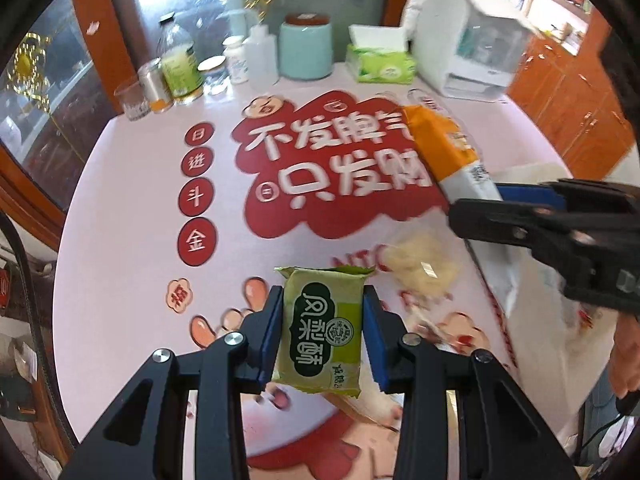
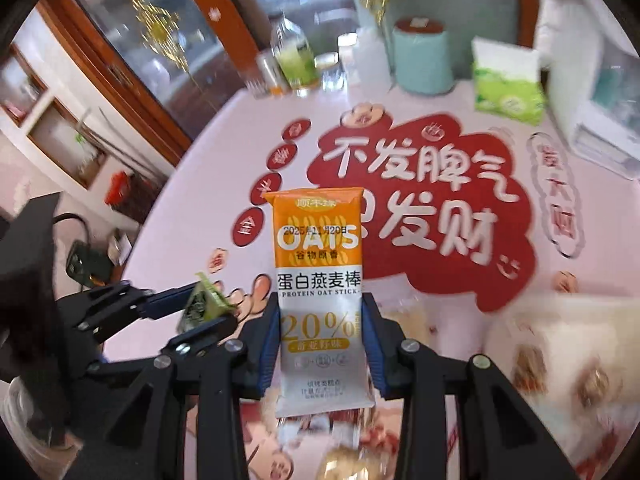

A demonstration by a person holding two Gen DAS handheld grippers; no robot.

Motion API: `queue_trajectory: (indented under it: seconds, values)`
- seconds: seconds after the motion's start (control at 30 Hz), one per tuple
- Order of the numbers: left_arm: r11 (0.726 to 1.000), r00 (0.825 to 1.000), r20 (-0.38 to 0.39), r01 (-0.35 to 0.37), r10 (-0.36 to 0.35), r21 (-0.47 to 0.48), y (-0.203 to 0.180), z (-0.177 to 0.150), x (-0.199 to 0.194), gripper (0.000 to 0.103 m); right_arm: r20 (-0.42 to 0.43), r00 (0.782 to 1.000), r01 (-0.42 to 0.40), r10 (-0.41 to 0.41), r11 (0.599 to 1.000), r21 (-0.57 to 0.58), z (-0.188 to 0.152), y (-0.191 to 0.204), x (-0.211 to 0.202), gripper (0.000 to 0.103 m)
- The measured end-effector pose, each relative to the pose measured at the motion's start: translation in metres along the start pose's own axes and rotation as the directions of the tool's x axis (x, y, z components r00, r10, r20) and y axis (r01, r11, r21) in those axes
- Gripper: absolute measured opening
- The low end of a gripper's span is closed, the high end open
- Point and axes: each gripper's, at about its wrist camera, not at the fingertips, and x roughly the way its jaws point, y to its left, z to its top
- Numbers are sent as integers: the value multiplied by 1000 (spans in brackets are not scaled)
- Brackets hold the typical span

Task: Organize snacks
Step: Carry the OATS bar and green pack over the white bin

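Both grippers are mid-carry above the pink printed tablecloth point(image 1: 132, 184): left gripper point(image 1: 323, 322) clamps the green pineapple-cake packet point(image 1: 323, 328), right gripper point(image 2: 321, 340) clamps the orange oat bar point(image 2: 320, 280); each next needs, presumably, 1 placement spot.

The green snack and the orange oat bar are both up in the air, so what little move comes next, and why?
Probably carry the orange oat bar toward the white box on the right. Each gripper already has its snack between its fingers: the left gripper holds the green snack, the right gripper the bar, above the table.
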Motion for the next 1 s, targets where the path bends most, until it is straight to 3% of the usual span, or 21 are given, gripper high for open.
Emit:
queue_trajectory:
  seconds: [0.13, 0.3, 0.4, 0.6, 0.8, 1.0]
  values:
    - [999, 999, 31, 42, -43, 35, -43, -13, -28, 36, 119, 993, 12, -14, 1000, 17, -46, -3, -62, 38]
    - [991, 992, 51, 114, -118, 67, -103, -23, -51, 36, 205, 976, 60, -75, 995, 79, -104, -26, -117, 38]
    - [982, 983, 56, 167, -173, 88, -140, -24, -59, 36, 204, 972, 86, -114, 986, 140, -137, -49, -137, 38]
    - [969, 974, 72, 202, -214, 140, -208, -21, -60, 36, 196, 955, 167, -221, 952, 258, -181, -101, -174, 38]
    - [974, 981, 58, 177, -187, 143, -256, -16, -47, 36, 184, 934, 236, -305, 917, 323, -203, -141, -196, 39]
    - [981, 986, 55, 150, -157, 121, -278, -12, -38, 36, 160, 936, 238, -313, 899, 369, -219, -165, -201, 39]
